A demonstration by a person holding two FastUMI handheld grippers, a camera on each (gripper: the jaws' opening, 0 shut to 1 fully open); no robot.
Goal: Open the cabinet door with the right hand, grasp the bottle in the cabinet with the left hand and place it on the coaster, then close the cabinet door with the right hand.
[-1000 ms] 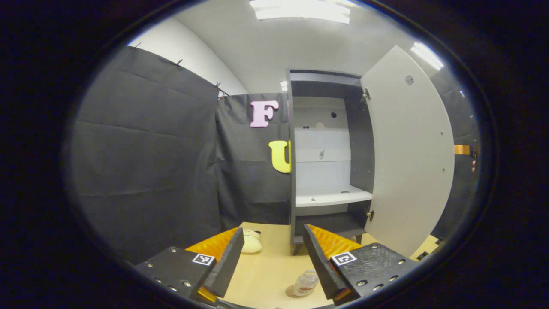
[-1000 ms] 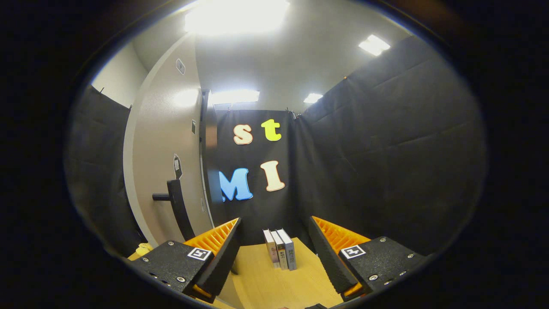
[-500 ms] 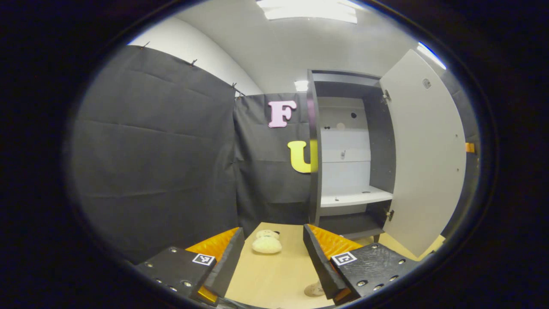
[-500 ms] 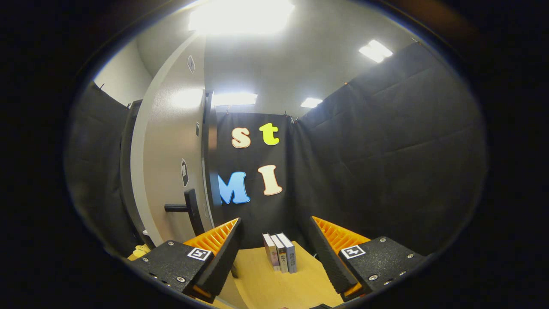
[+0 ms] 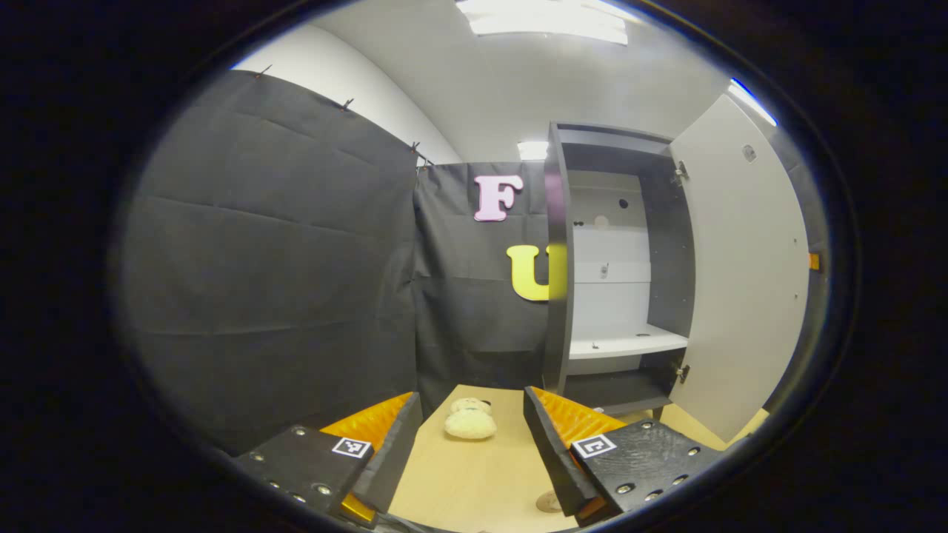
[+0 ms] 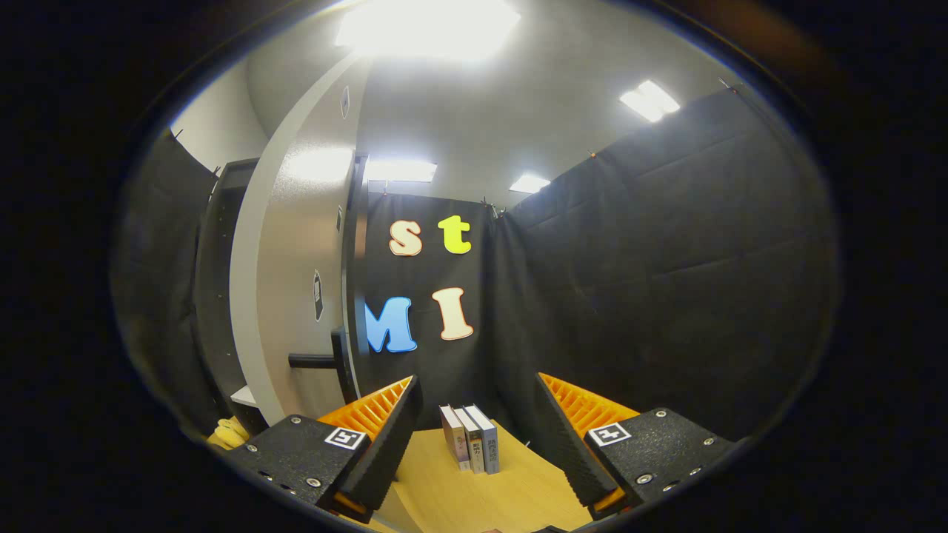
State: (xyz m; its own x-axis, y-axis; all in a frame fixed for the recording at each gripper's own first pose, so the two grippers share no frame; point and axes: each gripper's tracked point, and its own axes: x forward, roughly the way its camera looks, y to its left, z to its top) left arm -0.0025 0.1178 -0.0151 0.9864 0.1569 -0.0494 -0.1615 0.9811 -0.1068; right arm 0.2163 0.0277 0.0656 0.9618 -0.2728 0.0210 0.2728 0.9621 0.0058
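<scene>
Swinging leftward since a second ago, left gripper view now loses the bottle, leaving the left gripper (image 5: 472,444) wide apart and empty before the open cabinet (image 5: 615,266), coaster (image 5: 549,502) beneath, while right gripper view has the right gripper (image 6: 474,437) gaping, empty, beside the door handle (image 6: 326,360)

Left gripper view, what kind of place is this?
Probably a staged recording booth, not a home: black cloth walls, a small cabinet standing open on a wooden table, and a plush toy as a prop.

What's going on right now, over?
Left tool open, holding nothing. Right tool open beside cabinet door, handle ungripped. Door open; nothing blocking.
</scene>
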